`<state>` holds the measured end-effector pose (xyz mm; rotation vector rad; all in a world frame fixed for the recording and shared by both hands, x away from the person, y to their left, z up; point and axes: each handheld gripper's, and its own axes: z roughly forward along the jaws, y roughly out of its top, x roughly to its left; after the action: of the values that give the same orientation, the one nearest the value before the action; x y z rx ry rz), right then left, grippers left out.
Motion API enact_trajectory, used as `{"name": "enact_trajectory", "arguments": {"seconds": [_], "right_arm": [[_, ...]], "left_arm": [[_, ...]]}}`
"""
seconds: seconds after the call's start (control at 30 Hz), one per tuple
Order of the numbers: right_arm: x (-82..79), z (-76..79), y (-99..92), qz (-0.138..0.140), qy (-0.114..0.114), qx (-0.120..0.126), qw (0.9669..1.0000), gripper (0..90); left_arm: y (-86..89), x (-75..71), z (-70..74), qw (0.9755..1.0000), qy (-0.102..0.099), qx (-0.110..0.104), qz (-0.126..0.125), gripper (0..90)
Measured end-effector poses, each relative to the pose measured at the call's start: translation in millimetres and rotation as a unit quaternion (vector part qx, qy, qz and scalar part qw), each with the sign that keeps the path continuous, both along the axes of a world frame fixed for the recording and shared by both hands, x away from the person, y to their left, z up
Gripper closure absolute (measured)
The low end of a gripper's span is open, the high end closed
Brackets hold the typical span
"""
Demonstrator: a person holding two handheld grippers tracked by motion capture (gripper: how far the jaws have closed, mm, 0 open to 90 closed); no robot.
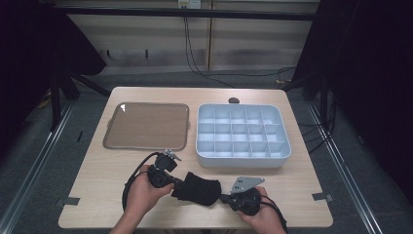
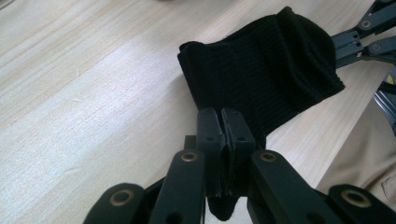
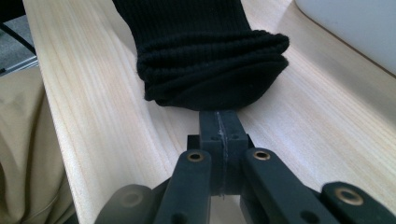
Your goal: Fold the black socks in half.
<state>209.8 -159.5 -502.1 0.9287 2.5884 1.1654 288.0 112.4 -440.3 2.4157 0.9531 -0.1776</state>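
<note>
A black ribbed sock [image 1: 197,188] lies folded on the wooden table [image 1: 102,180] near its front edge, between my two grippers. My left gripper [image 1: 176,184] comes at it from the left and is shut on the sock's edge. In the left gripper view the sock [image 2: 266,70] runs into the closed jaws of that gripper [image 2: 223,116], and fabric bulges out below them. My right gripper [image 1: 223,197] points at the sock from the right. In the right gripper view that gripper [image 3: 219,116] has its pads pressed together, and the sock's rolled end [image 3: 205,56] lies just past the tips.
An empty brown tray [image 1: 146,126] lies at the back left. A pale blue box with several empty compartments [image 1: 243,161] stands at the back right. A small dark round object [image 1: 234,101] sits behind the box. The table's front edge is close to both hands.
</note>
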Motion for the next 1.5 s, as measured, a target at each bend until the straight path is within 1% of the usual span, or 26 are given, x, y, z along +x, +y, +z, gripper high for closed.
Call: {"name": "enact_trajectory", "arguments": {"seconds": [0.03, 0.13, 0.23, 0.33, 0.37, 0.4, 0.47, 0.5, 0.53, 0.73, 0.9, 1.0, 1.17, 1.23, 1.4, 1.47, 1.5], "right_arm": [[0.4, 0.0, -0.2, 0.002, 0.000, 0.000, 1.0000, 90.0], [0.3, 0.2, -0.1, 0.001, -0.001, -0.002, 1.0000, 90.0], [0.9, 0.8, -1.1, 0.000, -0.004, -0.007, 1.0000, 90.0], [1.5, 1.0, -2.7, -0.001, -0.003, -0.009, 1.0000, 90.0], [1.9, 1.2, -3.6, -0.005, -0.004, -0.007, 1.0000, 90.0], [2.9, 2.6, -6.4, -0.014, -0.004, 0.000, 0.9999, 90.0], [3.6, 3.4, -7.4, -0.017, -0.005, 0.002, 0.9998, 90.0], [4.8, 4.3, -8.3, -0.020, -0.012, 0.003, 0.9997, 90.0], [5.5, 4.9, -8.6, -0.022, -0.012, 0.005, 0.9997, 90.0], [8.4, 3.8, -6.7, -0.023, -0.010, 0.004, 0.9997, 90.0], [10.8, 2.6, -4.2, -0.019, -0.009, 0.002, 0.9998, 90.0], [11.9, 2.7, -2.4, -0.017, -0.007, 0.003, 0.9998, 90.0], [13.3, 1.9, 4.1, -0.002, -0.006, -0.004, 1.0000, 90.0], [13.1, 2.0, 5.9, 0.003, -0.005, -0.002, 1.0000, 90.0], [14.0, 1.1, 9.6, 0.009, -0.003, -0.005, 0.9999, 90.0], [14.2, 1.1, 10.2, 0.010, -0.005, -0.003, 0.9999, 90.0], [14.1, 1.7, 10.9, 0.011, -0.005, -0.007, 0.9999, 90.0]], "left_arm": [[-0.7, 0.4, 0.8, 1.0000, 0.000, 0.004, -0.004, 86.6], [-1.5, 0.6, 0.6, 1.0000, 0.000, 0.008, -0.005, 86.7], [-0.5, 1.7, -1.5, 0.9999, 0.003, 0.009, -0.005, 86.7], [0.2, 1.7, -1.6, 1.0000, 0.003, 0.008, -0.003, 86.7], [0.4, 1.6, -1.5, 1.0000, 0.003, 0.007, -0.003, 86.7], [0.5, 1.5, -1.4, 1.0000, 0.003, 0.007, -0.001, 86.7], [0.6, 1.7, -1.4, 1.0000, 0.003, 0.006, -0.001, 86.7], [1.1, 1.9, -1.5, 1.0000, 0.003, 0.004, 0.000, 86.7], [1.1, 1.9, -1.5, 1.0000, 0.003, 0.004, 0.000, 86.7], [2.2, 1.9, -0.8, 1.0000, 0.002, 0.005, 0.002, 86.7], [3.6, 2.0, 1.5, 1.0000, 0.002, 0.003, 0.002, 86.6], [4.1, 1.3, 3.1, 1.0000, 0.000, -0.004, 0.008, 86.2], [5.5, -0.8, 6.0, 0.9999, 0.000, -0.008, 0.014, 86.3], [5.6, -1.5, 7.6, 0.9998, -0.001, -0.009, 0.015, 86.4], [2.8, -2.2, 10.0, 0.9999, -0.002, -0.010, 0.012, 86.5], [0.0, -2.2, 10.7, 0.9999, -0.002, -0.011, 0.009, 86.6], [-3.2, -2.3, 11.5, 0.9999, 0.000, -0.012, 0.006, 86.6]]}}
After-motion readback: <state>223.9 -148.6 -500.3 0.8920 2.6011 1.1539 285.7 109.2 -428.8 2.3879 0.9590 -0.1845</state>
